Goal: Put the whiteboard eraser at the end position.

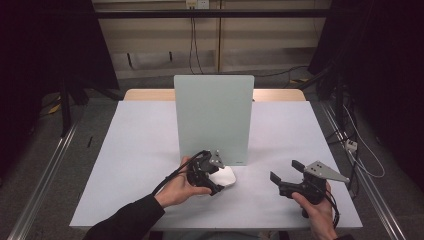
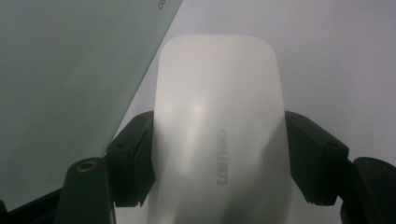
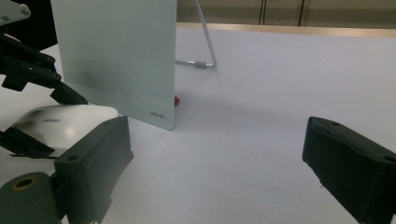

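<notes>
A white rounded eraser [image 1: 226,176] marked "deli" lies low over the table, just in front of the pale green glass board [image 1: 212,117]. My left gripper [image 1: 218,178] is shut on it, one black pad pressing each long side [image 2: 135,158]. In the left gripper view the eraser [image 2: 219,116] reaches forward past the jaws, beside the board's lower edge [image 2: 60,84]. My right gripper [image 1: 285,170] stands open to the right with nothing between its fingers [image 3: 100,158]. In the right gripper view the eraser [image 3: 60,123] and the left gripper [image 3: 44,121] are at the left.
The board [image 3: 116,56] stands upright mid-table on a thin metal stand leg [image 3: 205,46], with a small red foot [image 3: 177,99] at its lower corner. The white tabletop [image 1: 140,150] spreads wide on both sides. Cables lie on the floor at the right.
</notes>
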Demonstrator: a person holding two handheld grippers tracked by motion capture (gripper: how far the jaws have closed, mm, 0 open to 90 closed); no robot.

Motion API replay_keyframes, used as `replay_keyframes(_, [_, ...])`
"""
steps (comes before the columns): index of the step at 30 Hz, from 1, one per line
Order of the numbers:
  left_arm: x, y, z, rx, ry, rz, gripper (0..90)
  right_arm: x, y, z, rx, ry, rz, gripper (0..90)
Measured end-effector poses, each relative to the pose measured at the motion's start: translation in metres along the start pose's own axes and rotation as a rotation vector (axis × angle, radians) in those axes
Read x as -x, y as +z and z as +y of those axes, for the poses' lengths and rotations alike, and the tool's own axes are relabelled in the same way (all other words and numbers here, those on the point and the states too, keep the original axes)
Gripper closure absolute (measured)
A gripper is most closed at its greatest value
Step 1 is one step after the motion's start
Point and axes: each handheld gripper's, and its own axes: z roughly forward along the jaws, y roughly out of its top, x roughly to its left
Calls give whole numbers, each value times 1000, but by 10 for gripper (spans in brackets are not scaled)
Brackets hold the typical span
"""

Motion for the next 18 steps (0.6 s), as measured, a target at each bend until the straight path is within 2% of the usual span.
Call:
replay_keyframes(3, [-1, 1, -2, 13, -14, -5, 308, 0, 0, 0, 0, 1, 1, 80])
replay_keyframes(7, [1, 3, -5, 25, -29, 13, 299, 0, 0, 0, -1, 1, 2, 80])
replay_keyframes(13, [0, 5, -6, 31, -31, 20, 273, 1, 1, 0, -3, -4, 2, 80])
replay_keyframes(16, [-2, 4, -6, 30, -27, 17, 140, 1, 1, 0, -3, -2, 2, 80])
replay_keyframes(18, [-3, 3, -6, 57, -42, 1, 91, 1, 1, 0, -3, -2, 2, 80])
